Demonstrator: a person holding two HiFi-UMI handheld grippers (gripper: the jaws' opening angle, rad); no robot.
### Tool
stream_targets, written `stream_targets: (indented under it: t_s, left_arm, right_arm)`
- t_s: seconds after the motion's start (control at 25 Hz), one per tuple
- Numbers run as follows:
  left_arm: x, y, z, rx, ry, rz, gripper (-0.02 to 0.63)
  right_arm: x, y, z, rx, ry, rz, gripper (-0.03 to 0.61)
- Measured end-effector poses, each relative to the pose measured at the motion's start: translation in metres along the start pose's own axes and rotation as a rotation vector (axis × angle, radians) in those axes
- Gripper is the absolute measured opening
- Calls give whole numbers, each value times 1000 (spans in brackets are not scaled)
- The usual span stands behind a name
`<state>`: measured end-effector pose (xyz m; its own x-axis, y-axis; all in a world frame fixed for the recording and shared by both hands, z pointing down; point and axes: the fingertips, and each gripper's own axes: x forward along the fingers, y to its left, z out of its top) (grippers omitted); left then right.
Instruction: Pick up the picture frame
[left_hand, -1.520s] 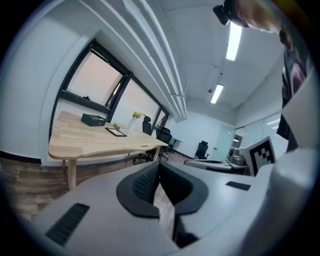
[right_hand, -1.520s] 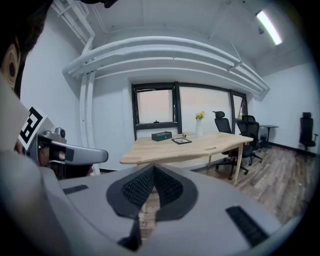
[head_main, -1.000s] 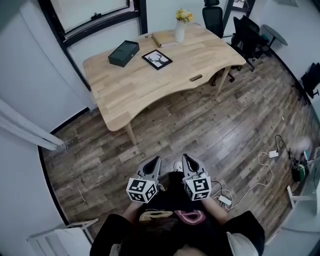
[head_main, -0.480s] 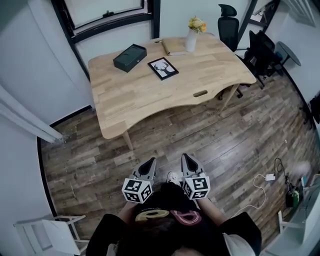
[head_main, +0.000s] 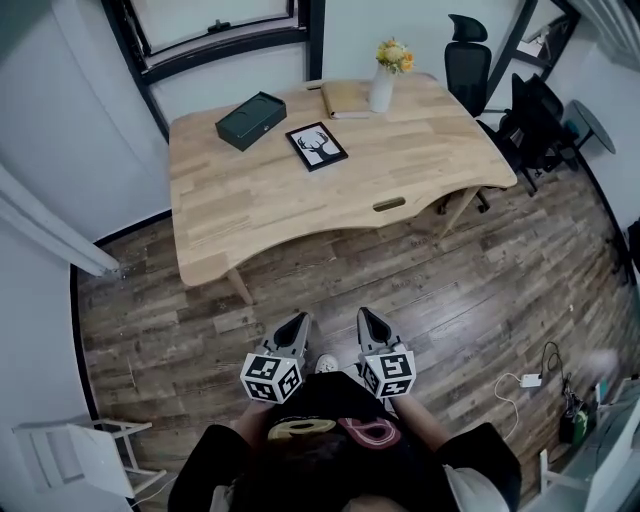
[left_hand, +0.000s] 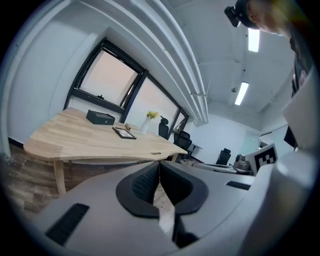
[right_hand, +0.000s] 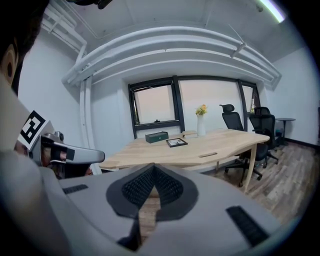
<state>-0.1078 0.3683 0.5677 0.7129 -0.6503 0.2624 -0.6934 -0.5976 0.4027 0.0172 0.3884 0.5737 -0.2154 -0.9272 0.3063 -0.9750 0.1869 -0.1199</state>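
Observation:
A black picture frame (head_main: 317, 146) with a deer print lies flat on the wooden table (head_main: 270, 205), towards its far side. It also shows small in the left gripper view, frame (left_hand: 124, 132), and in the right gripper view, frame (right_hand: 177, 142). Both grippers hang low over the wooden floor, well short of the table. The left gripper (head_main: 293, 328) is shut and holds nothing; in its own view the left gripper (left_hand: 159, 175) has its pads together. The right gripper (head_main: 371, 325) is shut and empty too, right gripper (right_hand: 152, 181).
On the table stand a dark box (head_main: 250, 120), a vase of flowers (head_main: 383, 78) and a book (head_main: 346, 98). Black office chairs (head_main: 468, 62) stand at the far right. Cables and a power strip (head_main: 528, 381) lie on the floor at right. A white rack (head_main: 85, 452) is at lower left.
The table with the frame has come nearer and shifted down in the head view. Both grippers stay shut, side by side, as the person walks forward.

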Motion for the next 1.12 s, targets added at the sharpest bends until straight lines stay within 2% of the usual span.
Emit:
stream_targets:
  t_s: [0.2, 0.4, 0.68, 1.0, 1.12]
  left_arm:
    - [16, -4, 1, -20, -21, 37, 18]
    - [26, -19, -6, 6, 15, 2, 18]
    - [42, -3, 4, -5, 6, 45, 18]
    - [94, -3, 18, 48, 35, -40, 18]
    - [112, 3, 28, 44, 37, -56, 18]
  right_arm:
    - [6, -22, 3, -9, -3, 18, 9]
    - [9, -29, 6, 0, -8, 31, 9]
    - [21, -35, 7, 34, -14, 40, 9]
    - [46, -55, 21, 7, -25, -2, 9]
    - [58, -70, 28, 18, -17, -33, 9]
